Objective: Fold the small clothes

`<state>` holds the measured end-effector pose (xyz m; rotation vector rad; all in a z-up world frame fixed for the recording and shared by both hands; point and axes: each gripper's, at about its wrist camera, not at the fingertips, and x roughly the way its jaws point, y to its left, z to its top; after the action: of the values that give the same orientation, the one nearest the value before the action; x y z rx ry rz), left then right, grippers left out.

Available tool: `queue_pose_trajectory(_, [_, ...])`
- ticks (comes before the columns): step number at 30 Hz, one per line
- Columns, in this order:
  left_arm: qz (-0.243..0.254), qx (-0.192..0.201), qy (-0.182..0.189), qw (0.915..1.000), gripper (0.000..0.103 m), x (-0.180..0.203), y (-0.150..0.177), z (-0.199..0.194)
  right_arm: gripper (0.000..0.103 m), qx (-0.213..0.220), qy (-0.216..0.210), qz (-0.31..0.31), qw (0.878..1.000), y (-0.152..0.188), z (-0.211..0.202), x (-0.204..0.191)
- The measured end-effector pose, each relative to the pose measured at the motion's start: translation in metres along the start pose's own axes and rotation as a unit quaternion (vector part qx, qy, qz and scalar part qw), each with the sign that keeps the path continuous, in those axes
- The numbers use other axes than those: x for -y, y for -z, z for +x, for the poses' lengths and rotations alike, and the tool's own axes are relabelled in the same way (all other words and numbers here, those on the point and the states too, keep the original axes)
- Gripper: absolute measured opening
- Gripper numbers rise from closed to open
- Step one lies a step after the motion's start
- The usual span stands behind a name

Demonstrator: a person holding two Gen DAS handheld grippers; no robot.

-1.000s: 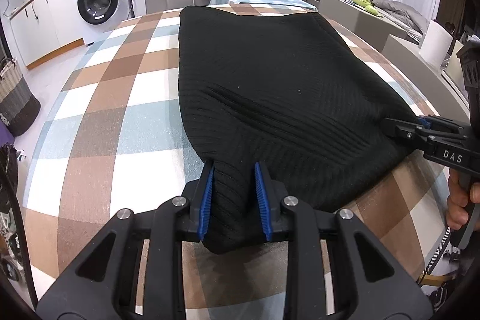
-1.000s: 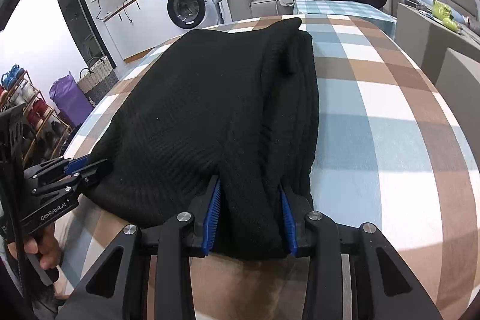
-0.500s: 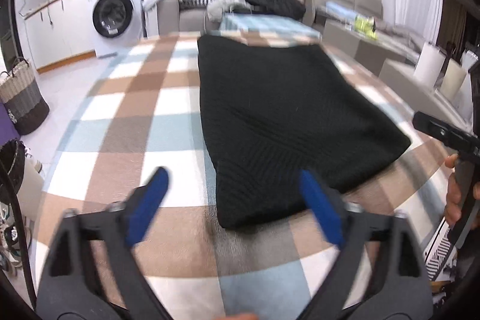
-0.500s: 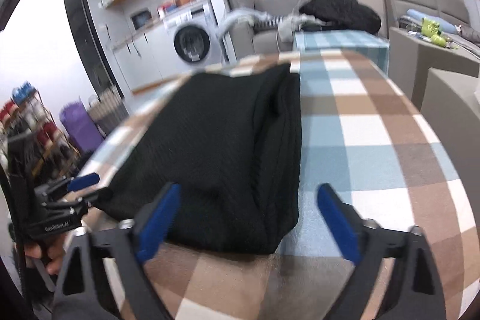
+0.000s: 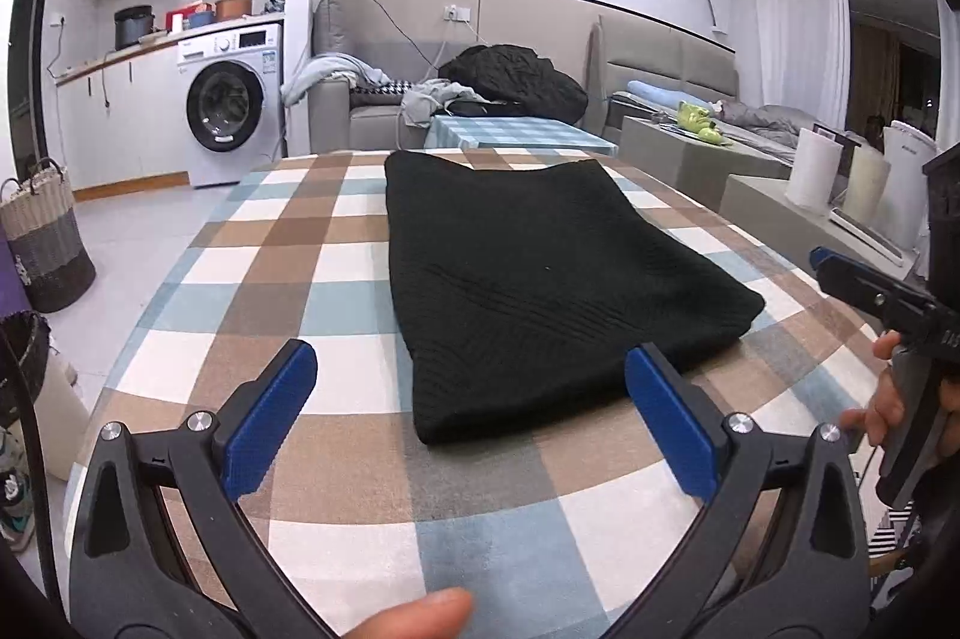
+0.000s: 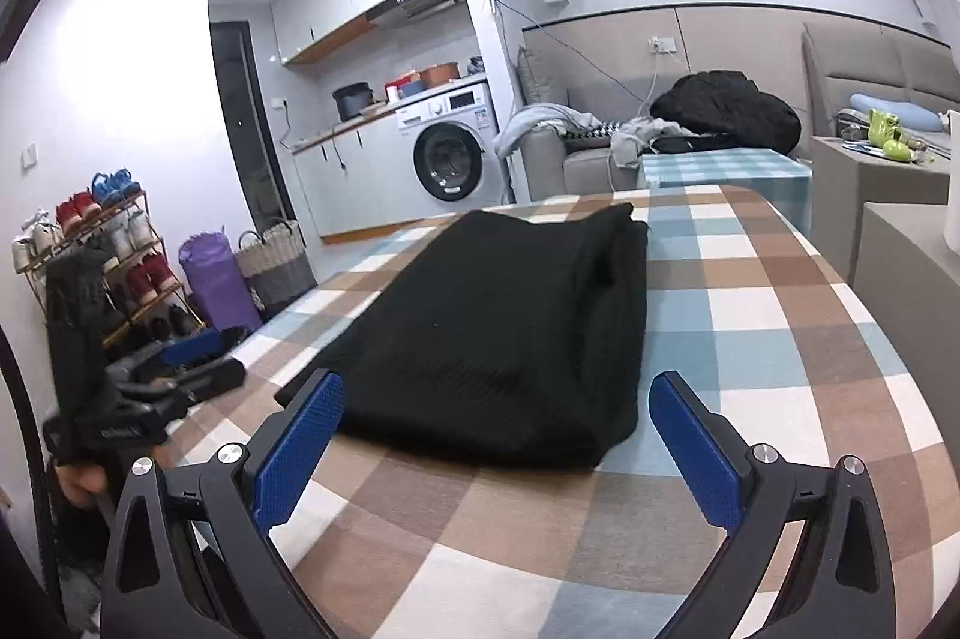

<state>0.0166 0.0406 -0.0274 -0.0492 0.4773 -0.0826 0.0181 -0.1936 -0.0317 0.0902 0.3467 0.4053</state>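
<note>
Your left hand-held gripper [image 5: 470, 408] is released: its blue pads [image 5: 268, 420] have just been spreading apart and now stand wide, with nothing pressed between them. The near corner of the black knit sweater [image 5: 528, 279] shows in the gap between the pads, but neither pad touches it. Your right hand-held gripper [image 6: 498, 435] is released the same way, its jaws spread wide after just opening, and the sweater's near edge lies beyond its pads [image 6: 690, 453], clear of both.

The sweater lies folded into a long flat rectangle on the desk [image 5: 336, 243], which is covered in a brown, blue and white checked cloth. From the left wrist view the sweater runs away from you down the middle of the desk; from the right wrist view its right side shows a thicker, doubled edge.

In the left wrist view you can see your right hand [image 5: 888, 393] at the far right edge, wrapped around the other gripper's handle, just off the desk's right side. A fingertip [image 5: 420, 612] shows at the bottom edge of that view. In the right wrist view the left gripper sits low at the left, beside the desk's edge.
</note>
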Motion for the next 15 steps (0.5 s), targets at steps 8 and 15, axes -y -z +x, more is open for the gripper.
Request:
queue_pose_trajectory(8, [-0.015, -0.015, 0.006, 0.9998, 0.102, -0.006, 0.004, 0.009, 0.103, -0.013, 0.012, -0.016, 1.000, 0.005, 0.007, 0.001])
queue_pose_trajectory(15, [-0.032, -0.017, 0.013, 0.9993, 0.102, -0.013, 0.004, 0.011, 0.103, -0.012, 0.012, 0.001, 1.000, 0.006, 0.008, 0.009])
